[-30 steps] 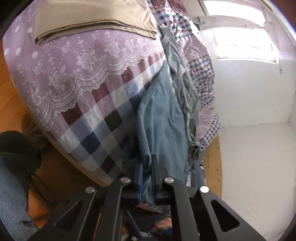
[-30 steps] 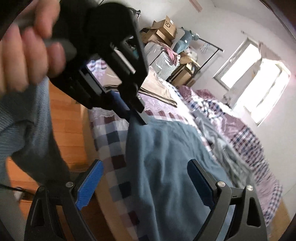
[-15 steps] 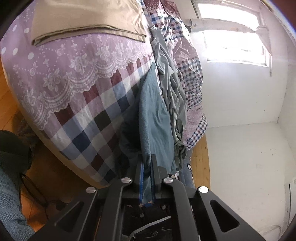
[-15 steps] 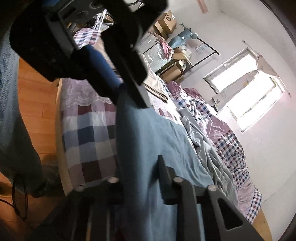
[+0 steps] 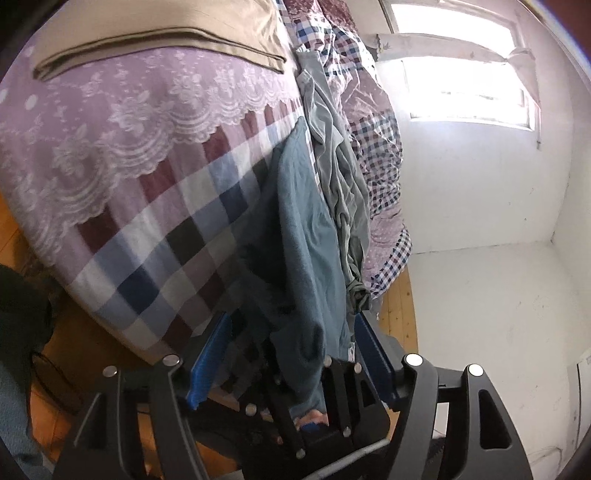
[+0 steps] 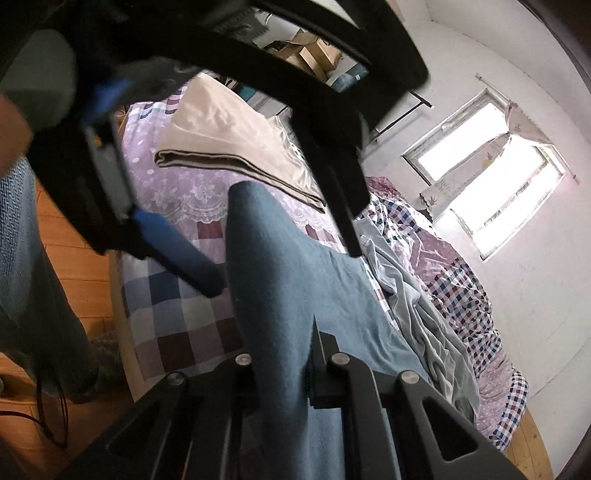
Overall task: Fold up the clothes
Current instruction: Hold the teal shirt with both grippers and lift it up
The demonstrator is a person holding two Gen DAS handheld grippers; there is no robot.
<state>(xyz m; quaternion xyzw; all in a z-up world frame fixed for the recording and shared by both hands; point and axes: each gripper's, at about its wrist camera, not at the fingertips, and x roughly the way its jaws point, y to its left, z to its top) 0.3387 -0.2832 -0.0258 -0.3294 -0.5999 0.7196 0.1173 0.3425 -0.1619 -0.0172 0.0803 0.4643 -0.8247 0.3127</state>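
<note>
**Blue garment changing claws; folding barely begun**

Left wrist view: the left claw [image 5: 291, 354] stands wide, its jaws having just been opening, and the blue pads are clear of the cloth on both sides. The teal-blue garment [image 5: 299, 229] hangs between them, untouched by either pad, and runs up and away over the near edge of the bed [image 5: 155, 236]. Just right of it lies a crumpled grey-green garment [image 5: 340, 177], not yet dealt with. At the far left of the bed sits a beige folded cloth [image 5: 155, 33], flat and squared, which I judge to be finished work.

Right wrist view: the right claw [image 6: 284, 365] is narrow, its jaws having just been closing, and the teal-blue garment [image 6: 280, 280] is pinched between them, rising from the grip in a ridge toward the far side. The left claw [image 6: 236, 229] looms above and to the left, spread open around the upper end of that ridge. The grey-green garment [image 6: 413, 306] sprawls to the right on the checked quilt; the beige folded cloth [image 6: 229, 140] lies beyond.

As a judgement: one piece is folded, the blue one is only gathered and held by one claw with no clean fold visible, and the grey-green one waits.
</note>
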